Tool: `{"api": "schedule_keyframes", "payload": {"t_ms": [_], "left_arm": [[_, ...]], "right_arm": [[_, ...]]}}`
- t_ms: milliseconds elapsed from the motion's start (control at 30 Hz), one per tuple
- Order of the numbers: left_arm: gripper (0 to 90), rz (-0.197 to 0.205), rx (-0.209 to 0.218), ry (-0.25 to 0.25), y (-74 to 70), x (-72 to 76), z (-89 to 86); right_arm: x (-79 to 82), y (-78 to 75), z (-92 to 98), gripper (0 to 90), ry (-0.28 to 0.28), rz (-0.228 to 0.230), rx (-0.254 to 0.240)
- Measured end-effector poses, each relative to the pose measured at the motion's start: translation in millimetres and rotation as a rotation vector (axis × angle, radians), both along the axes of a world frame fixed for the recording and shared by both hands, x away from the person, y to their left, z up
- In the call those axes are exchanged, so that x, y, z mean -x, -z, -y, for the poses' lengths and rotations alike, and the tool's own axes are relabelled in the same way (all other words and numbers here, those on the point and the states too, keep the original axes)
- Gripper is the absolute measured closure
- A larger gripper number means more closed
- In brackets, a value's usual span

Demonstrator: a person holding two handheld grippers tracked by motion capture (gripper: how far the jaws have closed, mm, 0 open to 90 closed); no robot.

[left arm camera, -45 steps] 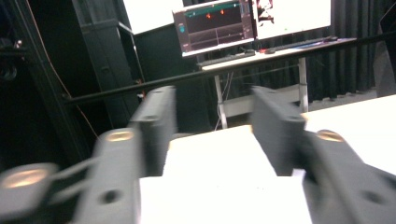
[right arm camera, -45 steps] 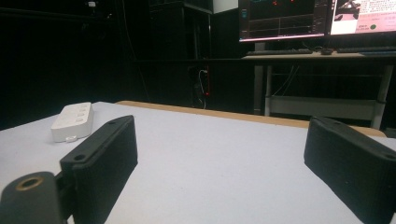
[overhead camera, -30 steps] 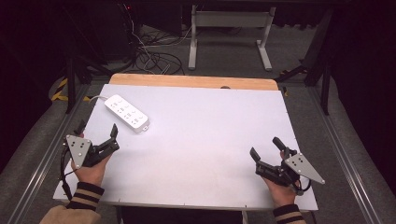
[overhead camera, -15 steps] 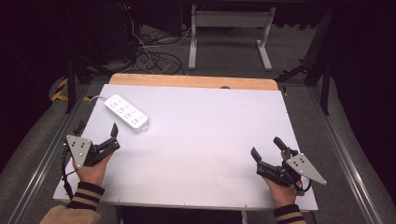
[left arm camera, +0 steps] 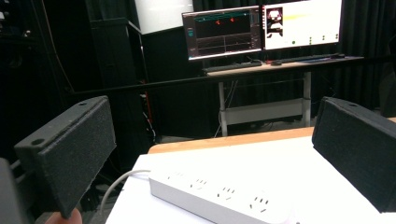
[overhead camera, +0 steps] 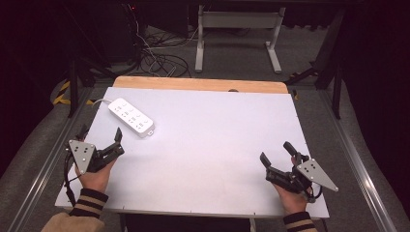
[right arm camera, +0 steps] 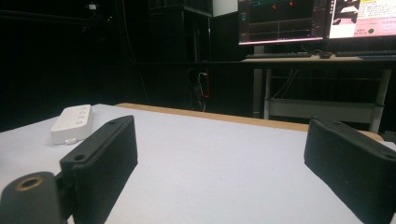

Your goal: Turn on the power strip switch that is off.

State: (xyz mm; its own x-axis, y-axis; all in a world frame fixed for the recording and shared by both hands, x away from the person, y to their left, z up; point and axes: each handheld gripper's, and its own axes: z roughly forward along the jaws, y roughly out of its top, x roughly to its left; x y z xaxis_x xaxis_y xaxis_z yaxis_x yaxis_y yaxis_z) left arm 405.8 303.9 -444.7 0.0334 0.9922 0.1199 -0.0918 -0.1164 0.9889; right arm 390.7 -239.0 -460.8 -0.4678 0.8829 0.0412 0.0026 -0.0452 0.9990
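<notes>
two lit monitors [left arm camera: 261, 30] stand on a desk [left arm camera: 280, 63] beyond the table [overhead camera: 217, 145]; cables [overhead camera: 159, 58] lie tangled on the floor behind it.

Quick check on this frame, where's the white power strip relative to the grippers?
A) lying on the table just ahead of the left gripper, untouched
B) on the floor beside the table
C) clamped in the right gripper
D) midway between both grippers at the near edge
A: the power strip lies flat on the table beyond the open left gripper, apart from it; the right gripper is far across the table, open and holding nothing.
</notes>
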Motion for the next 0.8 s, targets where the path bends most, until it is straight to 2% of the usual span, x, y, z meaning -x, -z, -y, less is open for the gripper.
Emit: {"api": "schedule_keyframes", "payload": {"t_ms": [633,800], "left_arm": [[0.0,-0.022,-0.005,0.015,1.9,-3.5,2.2],[0.0,-0.025,0.008,0.016,1.5,-5.9,3.0]], "right_arm": [[1.9,-0.9,-0.4,8.9,-0.002,0.014,0.007],[4.6,-1.1,0.4,8.9,0.005,0.013,0.011]]}}
